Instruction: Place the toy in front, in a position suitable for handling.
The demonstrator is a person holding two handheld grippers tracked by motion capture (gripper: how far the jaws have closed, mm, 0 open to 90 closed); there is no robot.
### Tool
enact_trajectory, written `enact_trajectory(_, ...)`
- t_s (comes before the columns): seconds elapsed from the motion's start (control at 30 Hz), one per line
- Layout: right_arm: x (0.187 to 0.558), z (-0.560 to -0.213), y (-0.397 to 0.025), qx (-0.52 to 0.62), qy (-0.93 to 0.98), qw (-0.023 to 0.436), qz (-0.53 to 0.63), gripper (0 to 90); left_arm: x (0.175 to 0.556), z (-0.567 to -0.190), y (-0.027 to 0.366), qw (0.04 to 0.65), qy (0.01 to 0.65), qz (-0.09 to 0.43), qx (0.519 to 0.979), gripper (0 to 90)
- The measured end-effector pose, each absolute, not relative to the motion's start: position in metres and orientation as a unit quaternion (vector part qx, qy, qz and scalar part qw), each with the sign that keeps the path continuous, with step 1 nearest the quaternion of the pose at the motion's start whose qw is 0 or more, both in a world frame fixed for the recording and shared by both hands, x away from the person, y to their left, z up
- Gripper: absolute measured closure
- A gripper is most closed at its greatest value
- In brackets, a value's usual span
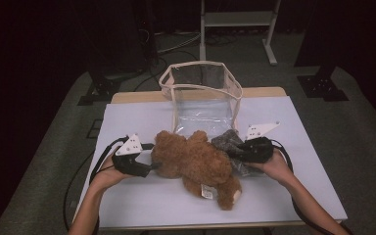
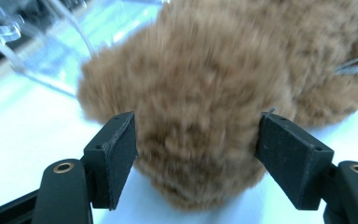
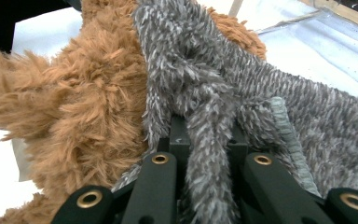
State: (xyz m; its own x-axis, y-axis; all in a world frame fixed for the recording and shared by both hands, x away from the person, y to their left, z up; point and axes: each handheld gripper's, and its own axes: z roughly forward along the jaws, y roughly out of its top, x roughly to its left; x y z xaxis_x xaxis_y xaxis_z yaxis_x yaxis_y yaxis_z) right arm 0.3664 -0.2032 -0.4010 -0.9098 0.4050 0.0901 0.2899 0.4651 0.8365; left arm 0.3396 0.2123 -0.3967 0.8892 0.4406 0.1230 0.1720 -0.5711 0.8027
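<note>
Near the middle of the high view, the brown teddy bear point(image 1: 196, 161) lies on the white table point(image 1: 142, 198), not yet in the clear bag point(image 1: 201, 93) standing open just above it. The left gripper point(image 1: 152, 166) has its jaws apart around the bear. The right gripper point(image 1: 237, 152) pinches the grey fuzzy cloth point(image 3: 242, 93). Packing looks barely started.

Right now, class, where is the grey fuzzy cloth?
In the high view the grey fuzzy cloth lies right of centre on the white table, against the brown teddy bear, just in front of the clear bag; the right tool pinches it.
</note>
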Motion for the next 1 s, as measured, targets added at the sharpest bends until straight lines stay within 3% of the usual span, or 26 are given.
enact_trajectory(0.37,0.364,-0.4,-0.214,0.211,0.85,0.065,0.479,78.8,0.337,-0.41,0.177,0.451,0.196,0.065,0.868,42.3)
enact_trajectory(1.0,0.363,-0.385,-0.264,0.244,0.841,0.1,0.473,80.1,0.323,-0.413,0.094,0.466,0.166,0.042,0.868,42.6)
